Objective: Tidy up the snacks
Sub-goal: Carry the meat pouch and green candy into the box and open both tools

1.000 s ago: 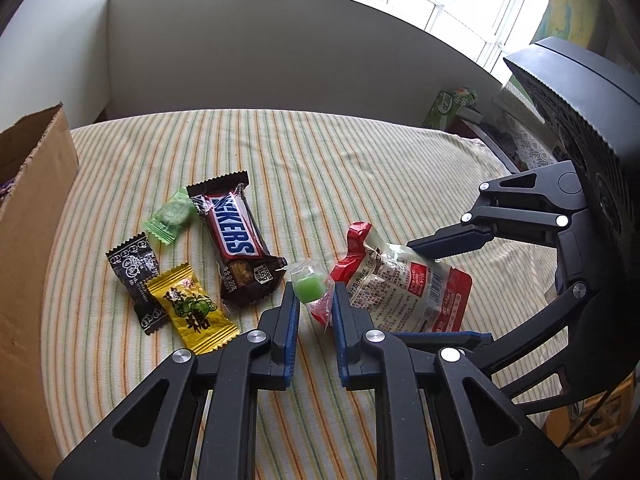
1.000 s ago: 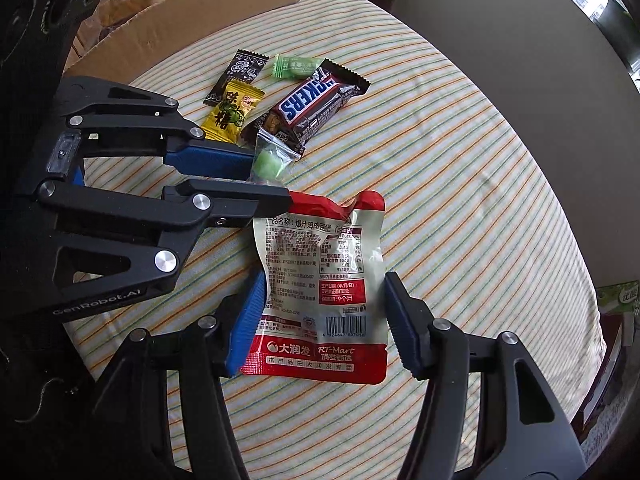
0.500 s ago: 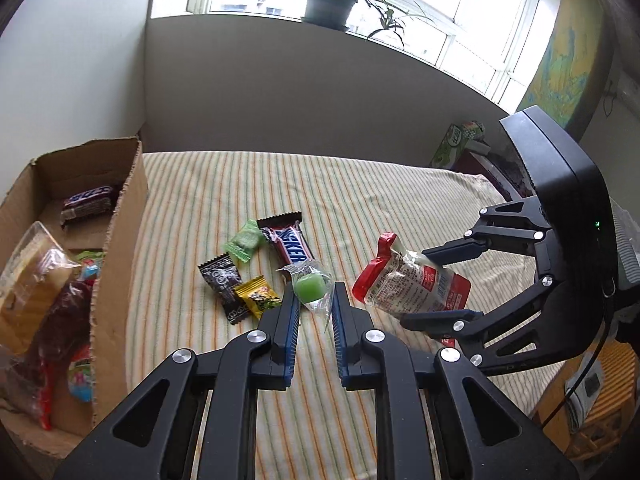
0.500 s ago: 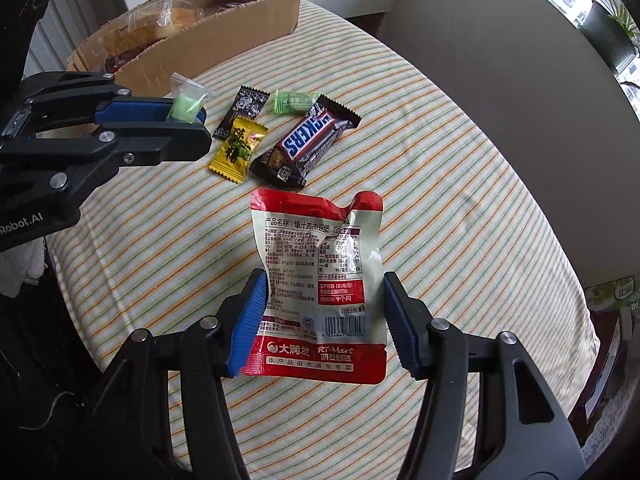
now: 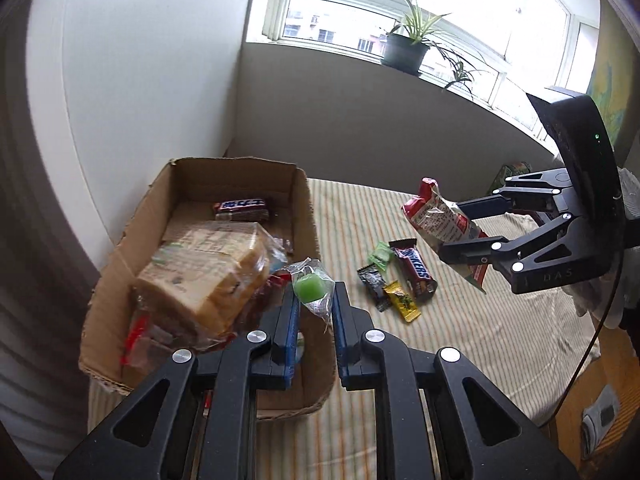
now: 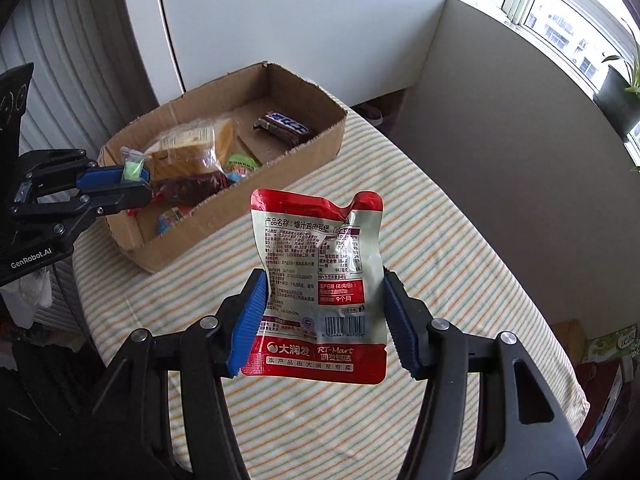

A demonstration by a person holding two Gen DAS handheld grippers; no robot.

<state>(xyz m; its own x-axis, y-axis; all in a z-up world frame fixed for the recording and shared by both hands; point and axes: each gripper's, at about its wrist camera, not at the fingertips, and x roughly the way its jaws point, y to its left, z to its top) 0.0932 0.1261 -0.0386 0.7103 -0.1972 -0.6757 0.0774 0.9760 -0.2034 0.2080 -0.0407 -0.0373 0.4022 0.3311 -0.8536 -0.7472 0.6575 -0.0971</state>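
Observation:
My left gripper point(image 5: 314, 304) is shut on a green jelly candy point(image 5: 309, 286) in clear wrap and holds it above the near right wall of the cardboard box point(image 5: 308, 208). It also shows in the right wrist view point(image 6: 134, 176). My right gripper point(image 6: 325, 312) is shut on a red and silver snack pouch point(image 6: 320, 272) and holds it high above the striped table point(image 6: 440, 240), right of the box point(image 6: 312, 148). The pouch point(image 5: 440, 216) shows in the left wrist view too. A Snickers bar point(image 5: 414, 268) and three small candies point(image 5: 394, 288) lie on the table.
The box holds wrapped bread point(image 5: 208, 272), a chocolate bar point(image 5: 242, 208) and other packets. A potted plant point(image 5: 408, 48) stands on the windowsill. A green carton point(image 6: 608, 344) sits beyond the table's right edge.
Both grippers have risen from the table with their snacks. The left one has swung left over the box; the right one has lifted the pouch higher and turned toward the box.

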